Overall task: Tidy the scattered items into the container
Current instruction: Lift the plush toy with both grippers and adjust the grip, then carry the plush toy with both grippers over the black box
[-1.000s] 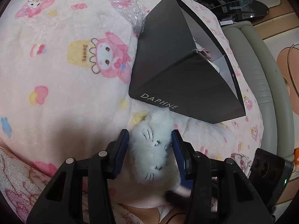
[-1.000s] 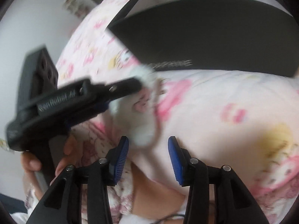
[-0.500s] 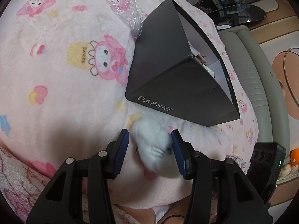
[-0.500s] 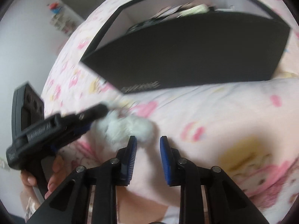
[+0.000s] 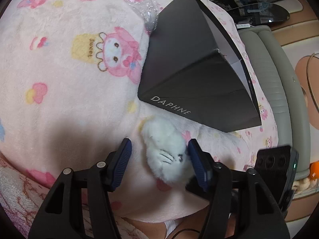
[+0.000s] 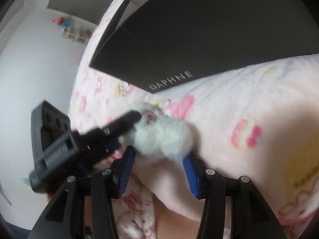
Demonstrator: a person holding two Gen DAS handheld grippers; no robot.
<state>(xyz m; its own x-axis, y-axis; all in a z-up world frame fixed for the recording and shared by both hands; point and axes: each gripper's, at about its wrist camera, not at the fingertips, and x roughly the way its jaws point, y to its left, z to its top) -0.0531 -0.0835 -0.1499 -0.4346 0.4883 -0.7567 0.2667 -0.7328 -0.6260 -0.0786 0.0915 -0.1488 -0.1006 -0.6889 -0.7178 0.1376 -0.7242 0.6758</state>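
A white fluffy cat toy (image 5: 159, 135) lies on the pink blanket (image 5: 59, 79), just in front of the black DAPHNE box (image 5: 189, 75). My left gripper (image 5: 159, 145) straddles the toy while its jaws are opening. The toy leans on the right pad, with a gap at the left pad. In the blurred right wrist view, the toy (image 6: 163, 137) also sits between the pads of my right gripper (image 6: 159, 153), whose jaws are opening too. There one finger (image 6: 127, 119) of the left gripper rests against the toy's left side. The box (image 6: 199, 29) stands close behind.
Crumpled clear plastic wrap (image 5: 143, 2) lies at the box's far corner. A grey padded edge (image 5: 275, 79) borders the bed on the right. The right gripper's black housing (image 5: 277, 169) sits close at lower right. A person's patterned sleeve (image 6: 135, 199) is underneath.
The toy has rolled between the left fingers, and a gap has opened at the left pad. The right gripper narrowed, then widened, and came down around the toy.
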